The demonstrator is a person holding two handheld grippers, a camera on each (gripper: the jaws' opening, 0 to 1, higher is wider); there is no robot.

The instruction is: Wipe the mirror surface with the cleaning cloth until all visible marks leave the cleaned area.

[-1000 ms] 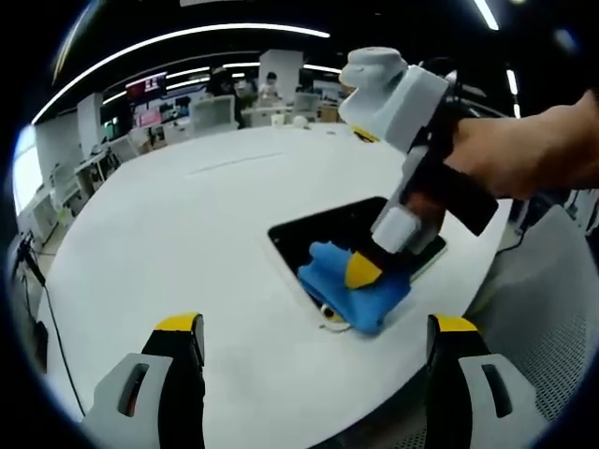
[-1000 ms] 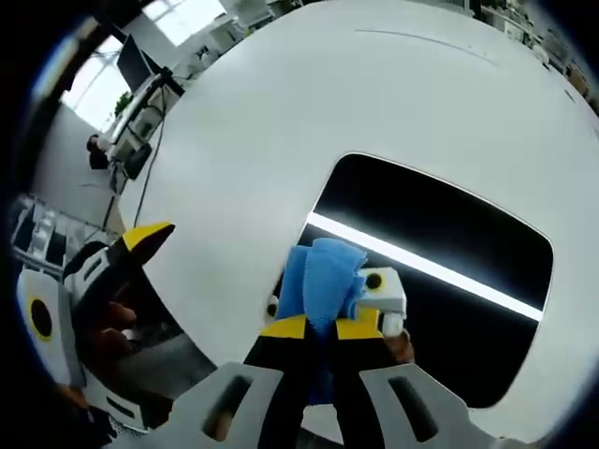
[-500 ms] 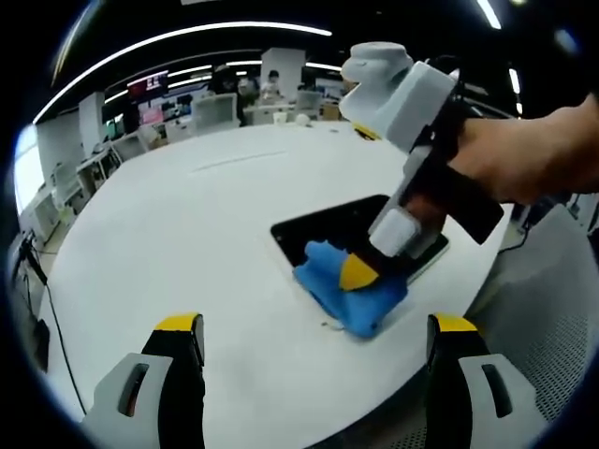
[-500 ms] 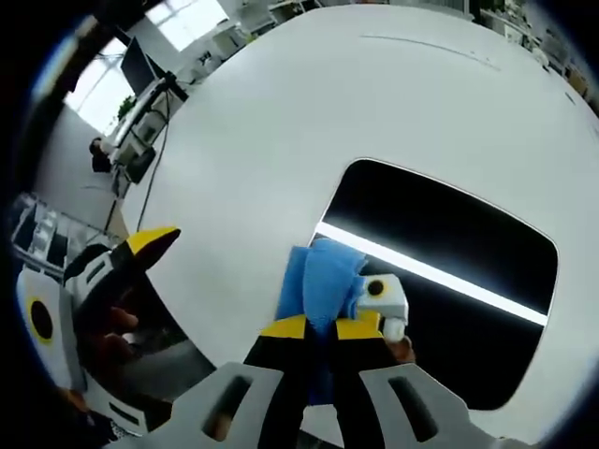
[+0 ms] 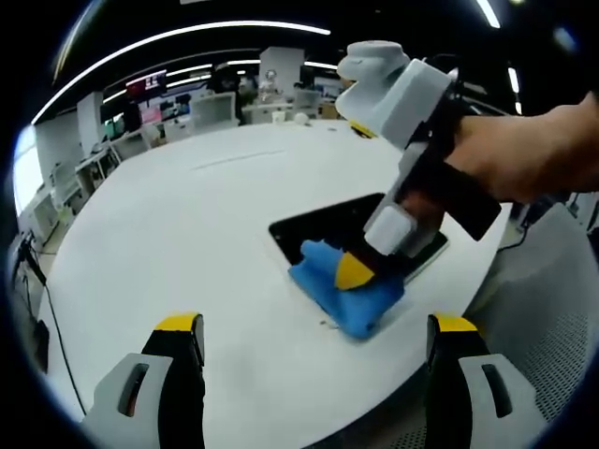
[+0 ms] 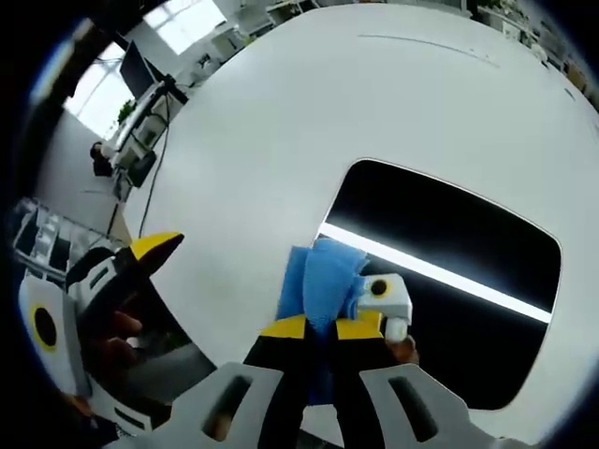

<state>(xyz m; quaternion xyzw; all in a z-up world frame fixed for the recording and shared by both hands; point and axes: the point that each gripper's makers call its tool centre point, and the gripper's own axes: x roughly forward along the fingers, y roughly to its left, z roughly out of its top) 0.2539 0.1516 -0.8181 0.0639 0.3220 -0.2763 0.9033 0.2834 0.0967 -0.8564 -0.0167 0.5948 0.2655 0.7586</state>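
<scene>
The mirror (image 6: 449, 262) lies flat on the round white surface (image 6: 281, 122), near the edge of it on the person's side. Its glass looks dark and reflects a long bright strip of ceiling light, and also a small white block with a round part, which is the reflection of the right claw. In the left gripper view the mirror (image 5: 332, 224) is a dark rectangle with rounded corners, partly covered by the cloth and by the right claw.

The blue cleaning cloth (image 6: 323, 276) is bunched and sits on the corner of the mirror closest to the person, with part of it over the mirror's edge onto the white surface. In the left gripper view the cloth (image 5: 342, 295) spreads under the yellow tip of the right claw.

The right claw (image 6: 321, 327) is closed tightly on the cloth; its two yellow-tipped jaws stand almost together with the blue fabric pinched between them. In the left gripper view the right claw (image 5: 354, 271) comes down at a slant, held by a hand (image 5: 533, 154), and presses the cloth on the mirror.

The left claw (image 5: 315, 323) is wide open and holds nothing; its jaws stand far apart above the surface, well away from the mirror. In the right gripper view the left claw (image 6: 140, 257) is at the left, past the edge of the surface.
</scene>
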